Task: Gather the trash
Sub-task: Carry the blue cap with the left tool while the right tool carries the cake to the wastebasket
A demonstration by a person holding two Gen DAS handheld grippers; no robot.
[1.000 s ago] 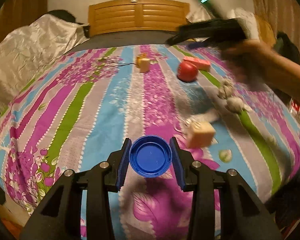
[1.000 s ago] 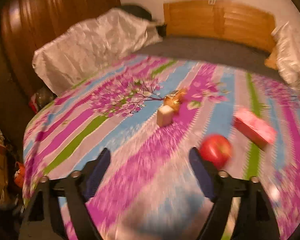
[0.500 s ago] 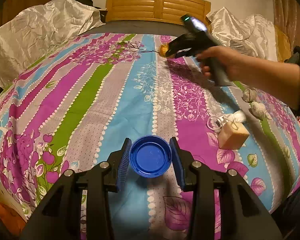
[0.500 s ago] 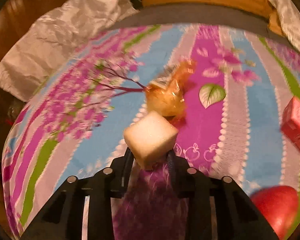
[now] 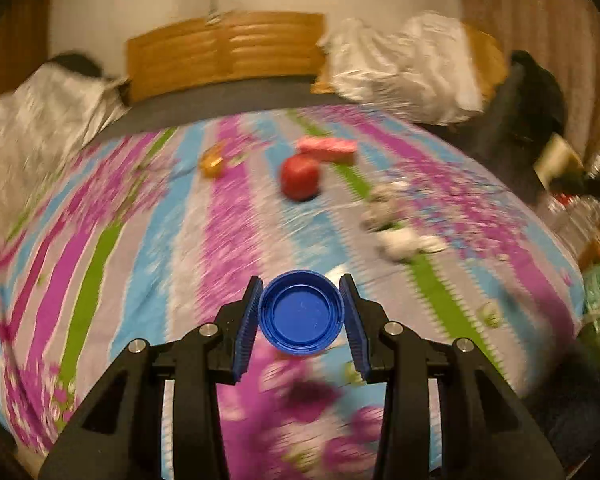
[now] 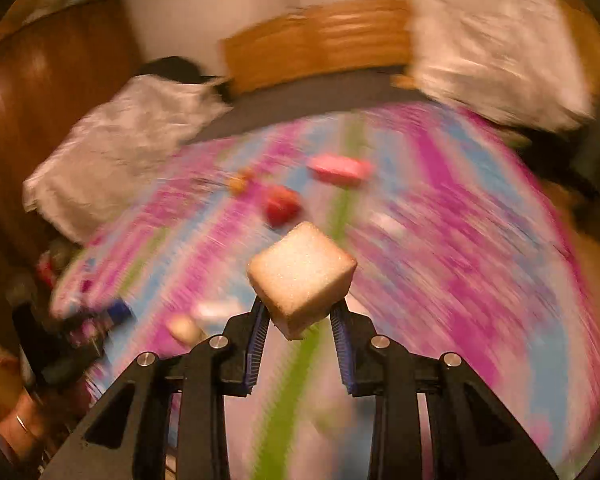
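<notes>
From the left wrist, the left tongs still clamp the blue cap above the bed. From the right wrist, the right tongs have just closed on the foam cube, now lifted off the bed; both pieces look ready for binning.

Lighting: dim, warm orange cast in both views; we find no visible lamp. Glare: soft sheen on the dark wooden panel. Blur: we note heavy motion smear across the striped bedspread, milder in the left view; only the gripper frames and what they hold read sharp. Distortion: fisheye bowing, black vignetted corners.
</notes>
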